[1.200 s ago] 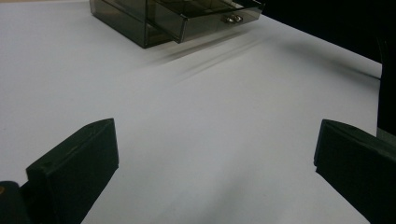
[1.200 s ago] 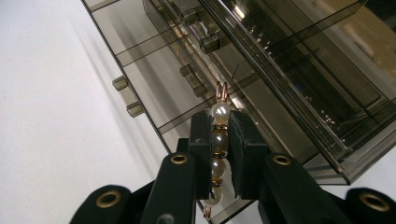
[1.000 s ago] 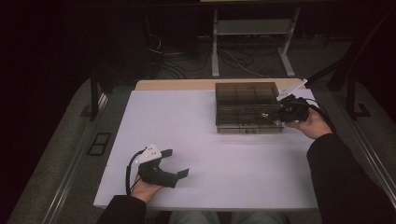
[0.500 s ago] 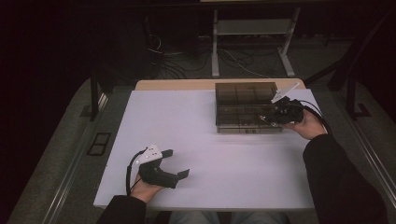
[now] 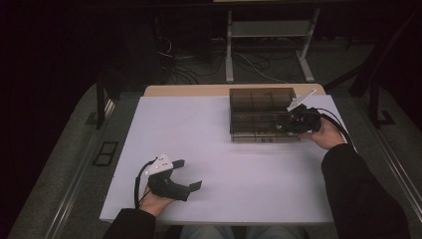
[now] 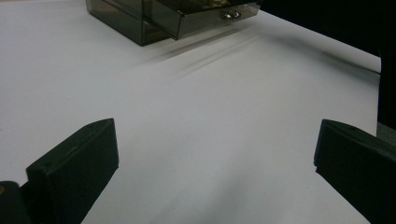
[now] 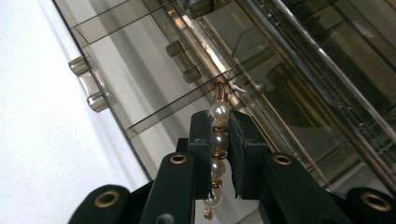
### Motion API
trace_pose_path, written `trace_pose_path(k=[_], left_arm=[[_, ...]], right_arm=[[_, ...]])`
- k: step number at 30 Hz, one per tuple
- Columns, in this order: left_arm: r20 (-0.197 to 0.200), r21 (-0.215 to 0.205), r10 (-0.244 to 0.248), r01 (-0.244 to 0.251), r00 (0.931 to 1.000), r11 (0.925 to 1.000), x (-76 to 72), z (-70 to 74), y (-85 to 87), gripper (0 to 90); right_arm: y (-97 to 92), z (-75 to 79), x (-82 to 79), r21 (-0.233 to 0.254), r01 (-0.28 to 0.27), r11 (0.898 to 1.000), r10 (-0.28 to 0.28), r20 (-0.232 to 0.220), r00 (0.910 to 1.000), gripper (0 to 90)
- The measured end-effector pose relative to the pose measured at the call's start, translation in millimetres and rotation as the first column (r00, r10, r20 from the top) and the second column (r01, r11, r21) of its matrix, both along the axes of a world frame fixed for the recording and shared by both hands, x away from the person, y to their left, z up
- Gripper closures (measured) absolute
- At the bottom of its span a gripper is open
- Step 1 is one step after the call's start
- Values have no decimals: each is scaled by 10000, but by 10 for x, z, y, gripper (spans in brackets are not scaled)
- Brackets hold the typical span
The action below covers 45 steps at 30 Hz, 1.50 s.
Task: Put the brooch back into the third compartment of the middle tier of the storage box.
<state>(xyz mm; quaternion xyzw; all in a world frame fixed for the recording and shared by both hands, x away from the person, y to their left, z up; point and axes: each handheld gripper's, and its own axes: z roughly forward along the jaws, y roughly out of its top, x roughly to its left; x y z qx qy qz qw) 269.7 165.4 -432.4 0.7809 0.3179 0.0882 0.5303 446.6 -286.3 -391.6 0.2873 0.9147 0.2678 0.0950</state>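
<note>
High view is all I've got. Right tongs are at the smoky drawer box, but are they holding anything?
Observer: Yes. The right tongs are shut on a pearl strand with gold spacers.
Operator: Where is it relative to the box?
Observer: Its gold-hooked tip is over an open drawer of the drawer box.
Operator: Left tongs?
Observer: The left tongs are open, with bare white table between them.
</note>
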Motion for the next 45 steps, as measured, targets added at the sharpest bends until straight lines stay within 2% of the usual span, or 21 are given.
trace_pose_path(k=[4,10,16,23,30,32,38,40,42,45], left_arm=[[-26,-57,42,-42,10000,10000,-8,2,1,0],[-42,-85,59,-59,10000,9999,-11,3,9,0],[-54,-111,79,-79,10000,9999,-14,3,12,0],[-59,-117,102,-103,9999,9999,-15,1,13,0],[-75,-132,143,-144,9999,9998,-21,1,16,0],[-71,-149,152,-153,9999,9998,-21,2,16,0],[-76,-159,161,-162,9998,9997,-21,-2,10,0],[-79,-129,167,-168,9998,9998,-23,1,13,0],[-78,-155,179,-180,9998,9997,-24,2,16,0],[-72,-166,200,-202,9998,9997,-26,3,18,0]], right_arm=[[13,17,-22,-10,53,10000,-53,-97,9999,763],[-8,57,-80,87,176,9998,-177,97,9998,714],[-76,103,-141,375,725,9967,-734,222,9971,595],[-138,188,-254,1070,1119,9879,-1164,364,9925,488],[-162,242,-364,1420,1467,9789,-1512,218,9883,284],[-167,248,-389,1516,1531,9765,-1551,10,9879,209],[-151,284,-491,2124,1766,9611,-1760,-219,9841,115],[-126,302,-534,2141,1797,9602,-1788,-236,9836,91],[-89,315,-573,2099,1848,9601,-1813,-358,9828,5],[-49,351,-644,2263,1855,9562,-1810,-410,9826,4]])
